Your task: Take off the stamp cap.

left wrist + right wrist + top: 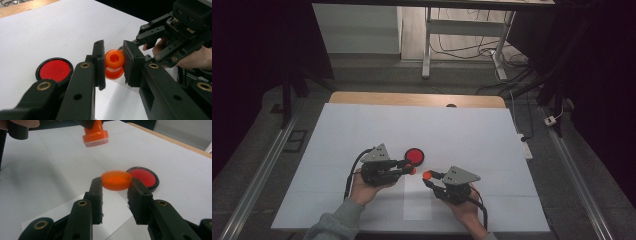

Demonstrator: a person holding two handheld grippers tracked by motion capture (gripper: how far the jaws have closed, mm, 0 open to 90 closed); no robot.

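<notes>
the left claw [113, 65] is clamped on a small orange plastic stamp with a ringed handle [114, 60], held above the white desk [462, 135]. the right claw [115, 195] grips a shallow orange plastic cap [116, 180] just beside it. a round red ink pad in a black rim [415, 156] lies near; open desk all around.

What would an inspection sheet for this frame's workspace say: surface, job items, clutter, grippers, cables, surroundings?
Surface: white sheet over a wooden table.
Job's things: orange stamp held off the table; orange cap held apart from it; red ink pad lying open on the sheet.
Clutter: nothing seen.
Grippers: left gripper shut on the stamp; right gripper shut on the cap.
Cables: a black lead trails from each gripper toward the person.
Surroundings: dark room, a desk frame and loose floor cables beyond the table.
</notes>
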